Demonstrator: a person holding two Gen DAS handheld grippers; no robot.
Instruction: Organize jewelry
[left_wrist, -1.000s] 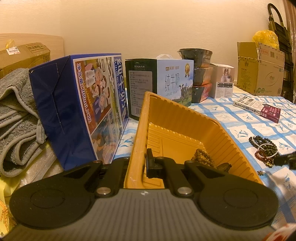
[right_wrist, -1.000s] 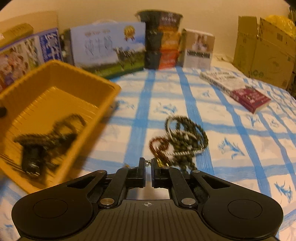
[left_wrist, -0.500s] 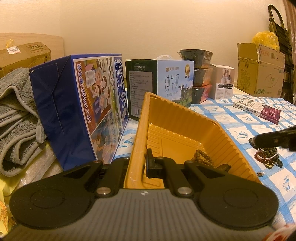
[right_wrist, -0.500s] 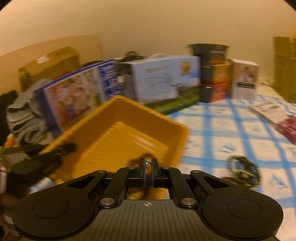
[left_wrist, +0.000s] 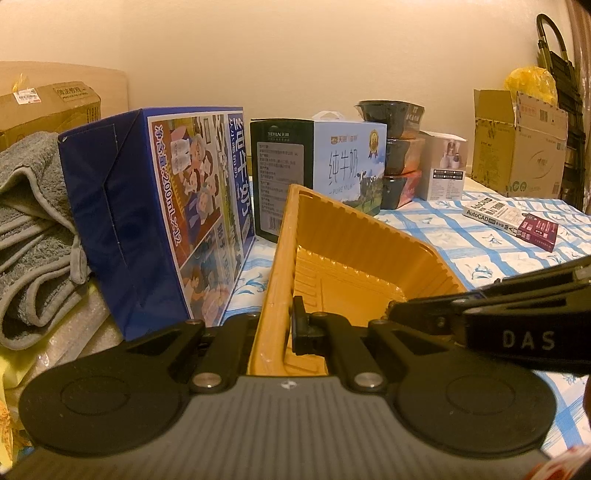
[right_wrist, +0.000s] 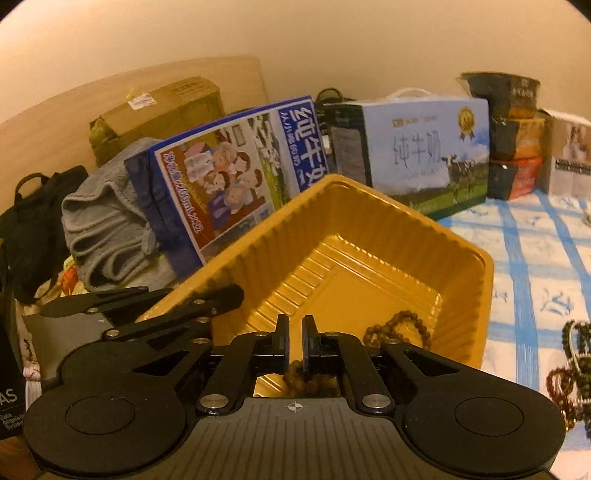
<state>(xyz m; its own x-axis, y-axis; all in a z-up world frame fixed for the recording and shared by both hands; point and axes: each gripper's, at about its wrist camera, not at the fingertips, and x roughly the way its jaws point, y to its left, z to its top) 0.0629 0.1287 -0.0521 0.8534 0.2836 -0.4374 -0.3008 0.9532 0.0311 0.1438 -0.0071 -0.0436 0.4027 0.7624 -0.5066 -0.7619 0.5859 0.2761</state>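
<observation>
A yellow ribbed plastic tray (left_wrist: 354, 236) (right_wrist: 369, 229) stands tilted on the blue-checked cloth. My left gripper (left_wrist: 275, 325) is shut on the tray's near wall. My right gripper (right_wrist: 295, 343) hangs over the tray's near end, its jaws a narrow gap apart with nothing visible between them; it also shows in the left wrist view (left_wrist: 391, 314). A brown bead bracelet (right_wrist: 399, 328) lies in the tray just beyond and under the fingers. A heap of dark green and red bead bracelets (right_wrist: 572, 362) lies on the cloth to the right.
A blue milk carton box (left_wrist: 159, 206) and a pale blue milk box (left_wrist: 332, 166) stand behind the tray. A grey towel (left_wrist: 29, 229) lies left. Stacked bowls (left_wrist: 399, 147), a white box (left_wrist: 443, 166), a book (left_wrist: 509, 221) and a cardboard box (left_wrist: 517, 147) stand at right.
My right gripper has swung left from the bracelet heap to above the tray, and its jaws have parted slightly. The left gripper has kept hold of the tray.
</observation>
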